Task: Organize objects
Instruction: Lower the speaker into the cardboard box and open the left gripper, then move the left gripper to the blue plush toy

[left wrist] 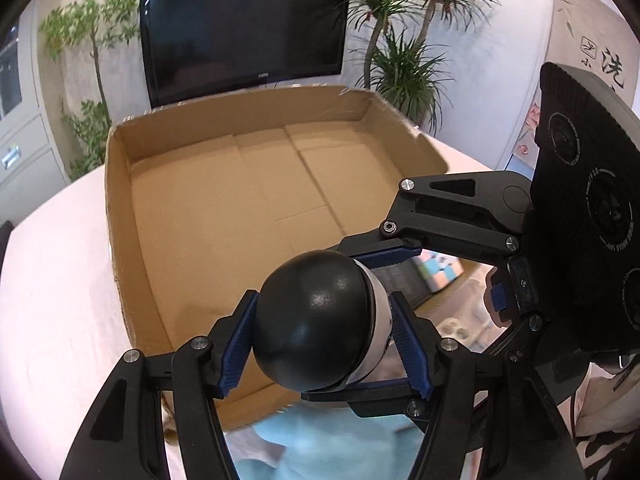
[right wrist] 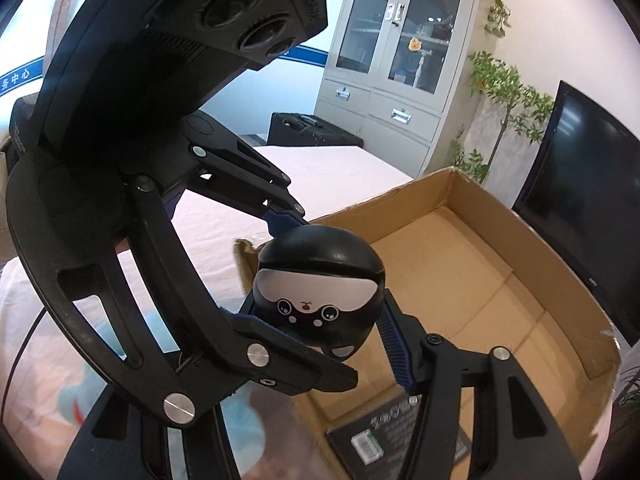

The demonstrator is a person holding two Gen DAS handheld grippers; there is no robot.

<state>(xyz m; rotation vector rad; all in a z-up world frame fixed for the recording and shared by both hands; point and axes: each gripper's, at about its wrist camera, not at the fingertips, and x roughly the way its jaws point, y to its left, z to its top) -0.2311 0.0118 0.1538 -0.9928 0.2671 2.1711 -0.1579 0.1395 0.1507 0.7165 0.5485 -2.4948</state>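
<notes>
A round black and white toy figure (left wrist: 316,320) with a cartoon face (right wrist: 320,292) is held over the near edge of an open cardboard box (left wrist: 248,184). My left gripper (left wrist: 324,344) is shut on the toy, its blue pads (left wrist: 236,344) pressing both sides. My right gripper (right wrist: 320,340) also reaches around the toy from the other side; its blue pad (right wrist: 394,344) sits by the toy, and I cannot tell whether it presses on it. The box (right wrist: 500,248) holds a black packet (right wrist: 384,436) near its front corner.
A pastel cube (left wrist: 438,272) lies behind the right gripper's fingers. A light blue plush (left wrist: 320,440) lies on the pink tablecloth (left wrist: 52,280) below the grippers. A TV (left wrist: 244,28), plants (left wrist: 404,40) and a grey cabinet (right wrist: 396,64) stand around the table.
</notes>
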